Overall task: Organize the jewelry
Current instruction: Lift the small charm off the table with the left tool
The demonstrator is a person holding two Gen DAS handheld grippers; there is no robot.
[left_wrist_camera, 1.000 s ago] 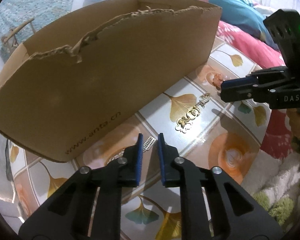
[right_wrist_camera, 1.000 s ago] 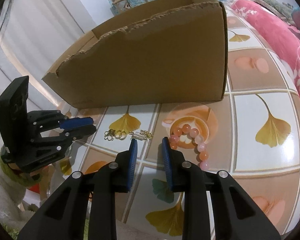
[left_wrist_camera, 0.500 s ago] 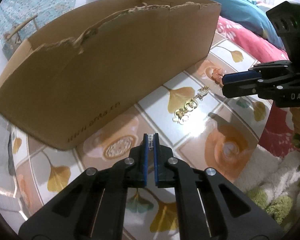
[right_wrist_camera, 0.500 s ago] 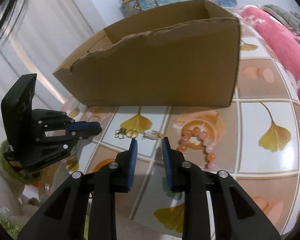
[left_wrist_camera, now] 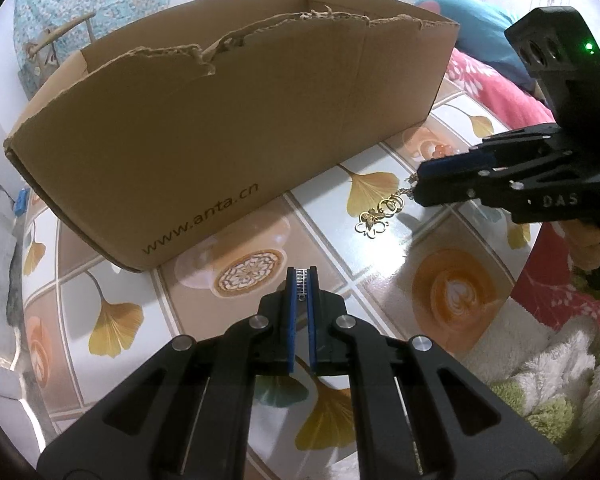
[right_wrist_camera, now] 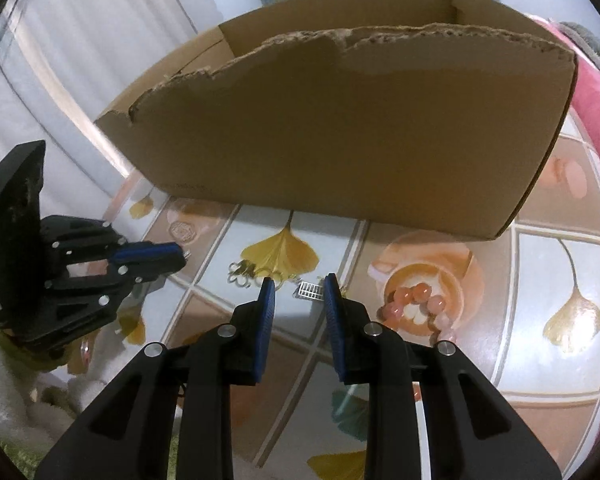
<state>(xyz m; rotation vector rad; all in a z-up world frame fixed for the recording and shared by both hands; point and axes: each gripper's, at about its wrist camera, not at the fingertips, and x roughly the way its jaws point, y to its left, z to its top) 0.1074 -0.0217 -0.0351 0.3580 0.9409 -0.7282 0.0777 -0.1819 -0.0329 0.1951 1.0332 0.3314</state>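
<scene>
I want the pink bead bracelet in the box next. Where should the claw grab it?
Probably pinch one side of the bracelet, coming straight down from above. It lies flat on the table as an open ring, so one finger can go inside the loop and one outside. The right claw is open and right beside it.

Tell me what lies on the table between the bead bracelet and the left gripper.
In the right wrist view, a small silver ladder-shaped piece and a gold chain lie between the bead bracelet and the left gripper.
</scene>
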